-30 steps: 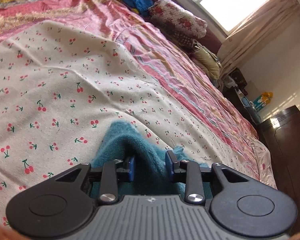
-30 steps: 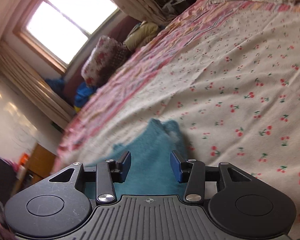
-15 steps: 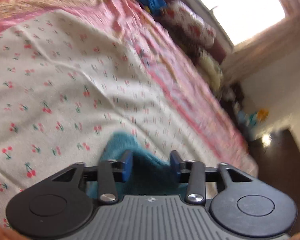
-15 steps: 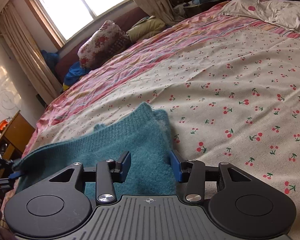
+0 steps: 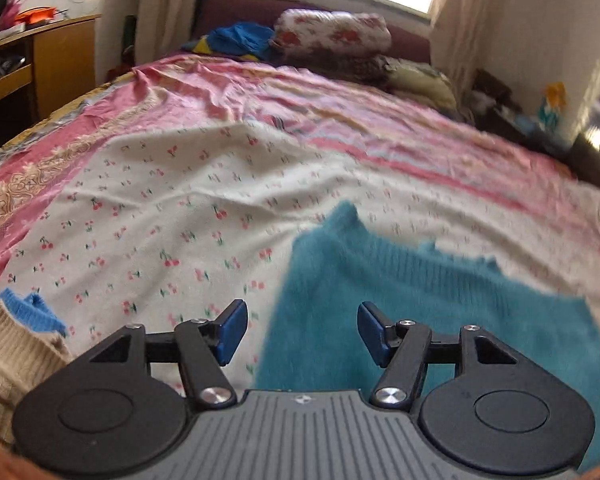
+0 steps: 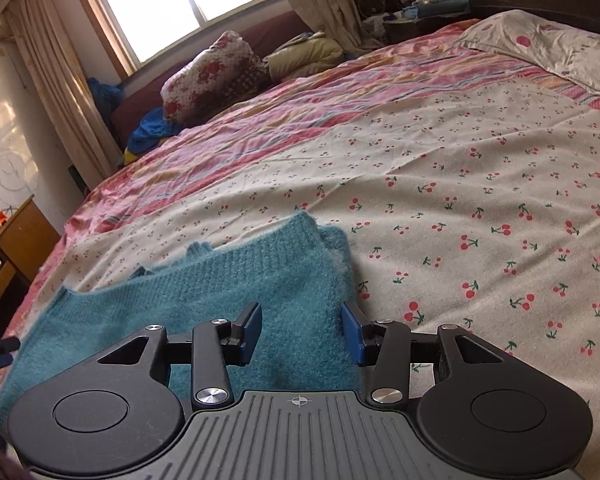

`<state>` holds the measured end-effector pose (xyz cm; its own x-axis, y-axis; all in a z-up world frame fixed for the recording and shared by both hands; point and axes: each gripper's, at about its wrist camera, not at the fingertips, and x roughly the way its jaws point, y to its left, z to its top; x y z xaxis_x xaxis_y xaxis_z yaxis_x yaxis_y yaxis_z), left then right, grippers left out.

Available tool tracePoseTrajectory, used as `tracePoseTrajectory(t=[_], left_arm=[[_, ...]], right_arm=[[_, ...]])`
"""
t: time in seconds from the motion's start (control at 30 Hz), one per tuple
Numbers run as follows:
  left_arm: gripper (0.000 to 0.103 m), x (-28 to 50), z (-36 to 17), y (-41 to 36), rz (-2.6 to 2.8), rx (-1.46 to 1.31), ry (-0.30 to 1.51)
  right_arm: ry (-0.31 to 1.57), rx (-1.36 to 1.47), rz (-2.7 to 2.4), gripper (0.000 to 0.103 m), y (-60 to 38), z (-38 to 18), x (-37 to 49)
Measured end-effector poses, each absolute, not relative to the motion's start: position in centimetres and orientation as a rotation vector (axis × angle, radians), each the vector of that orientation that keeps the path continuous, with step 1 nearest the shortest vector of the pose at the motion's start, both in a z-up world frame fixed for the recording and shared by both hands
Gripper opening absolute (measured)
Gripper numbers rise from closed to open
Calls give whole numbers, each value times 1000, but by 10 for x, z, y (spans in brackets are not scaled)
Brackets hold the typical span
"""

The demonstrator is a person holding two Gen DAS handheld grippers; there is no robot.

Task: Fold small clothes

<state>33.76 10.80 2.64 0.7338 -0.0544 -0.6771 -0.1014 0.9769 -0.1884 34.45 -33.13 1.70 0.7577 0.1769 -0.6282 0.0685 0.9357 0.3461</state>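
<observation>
On the cherry-print sheet (image 6: 480, 168) that covers the near half of the bed, a teal knitted sweater (image 6: 236, 292) lies flat, its far edge ending in a small peak and its right edge running just beside bare sheet. No brand, label or readable writing shows on it or on either tool. Above its left part the left gripper (image 5: 302, 330) has its jaws opening, blue pads clear of the knit, nothing pinched. Over its right edge the right gripper (image 6: 302, 332) is spread partway, pads apart with the fuzzy knit below them, not squeezed. A cream ribbed garment (image 5: 12, 360) with blue trim sits at the sheet's left edge. Beyond the sweater the sheet stretches open to a pink striped cover (image 6: 300, 100).
</observation>
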Motion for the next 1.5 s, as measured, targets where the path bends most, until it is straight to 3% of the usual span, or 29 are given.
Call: tracePoseTrajectory(t=[0.13,0.2,0.27,0.33,0.43,0.63,1.07,1.2,1.5], left_arm=[[59,322,10,101,1,-176,778],[53,316,8,104,-10,-208,774],[47,313,8,108,-20,-246,773],[39,308,11,109,-25,-263,766],[37,301,15,107,-8,-237,757],[39,301,13,105,6,-225,771],[41,278,36,84,114,-108,705],[53,282,32,69,141,-40,722],[57,286,12,68,191,-106,744]], right_arm=[[752,321,56,43,-328,12,361],[768,321,50,35,-328,7,367],[767,300,44,19,-325,9,370],[750,306,73,12,-323,17,369],[695,275,95,11,-317,31,365],[761,230,47,12,-314,2,379],[649,147,53,18,-300,42,316],[710,78,60,19,-287,23,313],[741,65,28,19,-286,10,320]])
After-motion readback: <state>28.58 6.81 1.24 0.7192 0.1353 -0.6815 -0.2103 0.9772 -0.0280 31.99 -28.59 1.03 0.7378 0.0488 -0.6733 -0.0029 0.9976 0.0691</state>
